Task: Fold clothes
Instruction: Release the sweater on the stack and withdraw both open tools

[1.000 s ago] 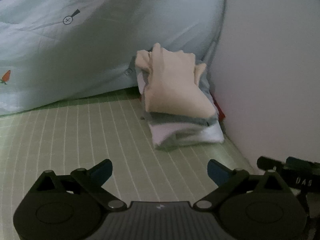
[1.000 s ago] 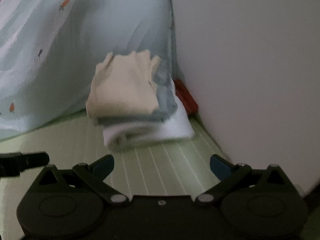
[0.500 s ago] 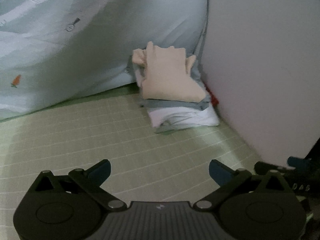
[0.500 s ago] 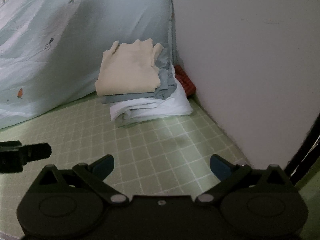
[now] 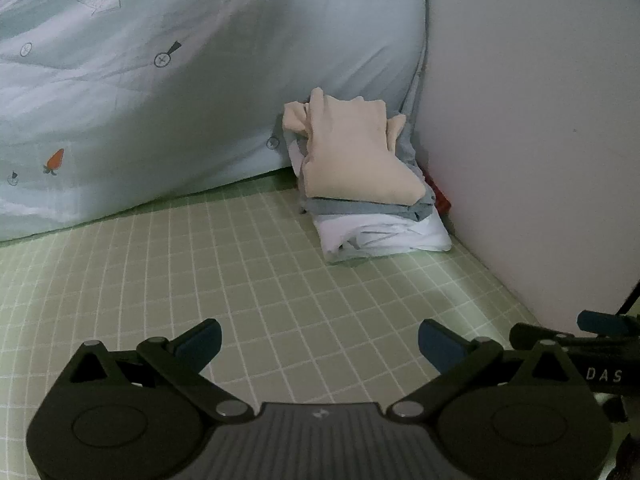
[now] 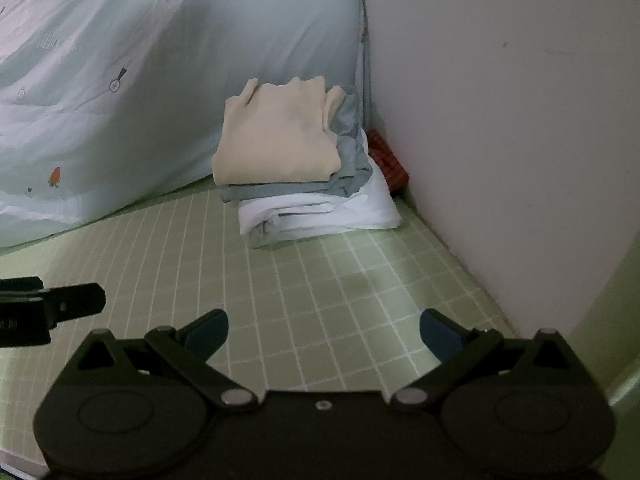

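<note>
Folded stack (image 5: 362,196) of cream, grey and white garments lies in the corner on the green checked sheet (image 5: 260,280), against the quilt (image 5: 160,100); left gripper (image 5: 318,340) and right gripper (image 6: 324,330) gape empty, well apart from it; the cloth is probably soft, light and limp, best pinched at a folded edge.

Ahead of you the green checked sheet (image 6: 304,296) lies bare up to the stack of folded clothes (image 6: 296,168), so you can pass either gripper low over it. The wall (image 6: 500,120) blocks your right, the quilt (image 6: 140,100) your left and rear, and the stack fills the corner between them.
</note>
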Demonstrator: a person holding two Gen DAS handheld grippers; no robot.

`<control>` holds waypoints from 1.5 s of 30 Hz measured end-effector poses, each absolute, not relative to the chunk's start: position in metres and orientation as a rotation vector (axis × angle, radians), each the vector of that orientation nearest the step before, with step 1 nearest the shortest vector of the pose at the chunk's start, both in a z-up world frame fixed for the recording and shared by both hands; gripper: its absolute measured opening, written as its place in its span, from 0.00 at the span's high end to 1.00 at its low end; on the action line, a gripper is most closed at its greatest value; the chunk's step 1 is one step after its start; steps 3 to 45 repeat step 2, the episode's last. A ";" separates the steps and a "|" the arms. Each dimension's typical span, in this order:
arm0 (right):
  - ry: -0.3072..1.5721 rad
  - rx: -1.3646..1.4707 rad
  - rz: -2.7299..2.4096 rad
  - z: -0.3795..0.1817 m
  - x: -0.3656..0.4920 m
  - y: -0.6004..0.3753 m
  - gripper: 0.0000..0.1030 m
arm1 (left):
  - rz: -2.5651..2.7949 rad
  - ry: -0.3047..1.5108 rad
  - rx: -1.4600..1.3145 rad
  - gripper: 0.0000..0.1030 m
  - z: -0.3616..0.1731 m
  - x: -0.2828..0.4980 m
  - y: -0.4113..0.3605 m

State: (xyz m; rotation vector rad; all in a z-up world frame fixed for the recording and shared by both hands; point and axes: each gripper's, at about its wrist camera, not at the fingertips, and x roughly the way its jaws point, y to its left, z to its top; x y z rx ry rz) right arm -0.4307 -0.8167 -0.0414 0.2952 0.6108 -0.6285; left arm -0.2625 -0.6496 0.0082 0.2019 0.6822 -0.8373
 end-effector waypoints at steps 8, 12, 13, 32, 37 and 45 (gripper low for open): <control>0.609 0.296 -0.628 -0.041 -0.429 -0.817 0.00 | -0.836 0.682 0.197 0.00 0.009 -0.261 -0.649; 0.609 0.296 -0.628 -0.041 -0.429 -0.817 0.00 | -0.836 0.682 0.197 0.00 0.009 -0.261 -0.649; 0.609 0.296 -0.628 -0.041 -0.429 -0.817 0.00 | -0.836 0.682 0.197 0.00 0.009 -0.261 -0.649; 0.609 0.296 -0.628 -0.041 -0.429 -0.817 0.00 | -0.836 0.682 0.197 0.00 0.009 -0.261 -0.649; 0.609 0.296 -0.628 -0.041 -0.429 -0.817 0.00 | -0.836 0.682 0.197 0.00 0.009 -0.261 -0.649; 0.609 0.296 -0.628 -0.041 -0.429 -0.817 0.00 | -0.836 0.682 0.197 0.00 0.009 -0.261 -0.649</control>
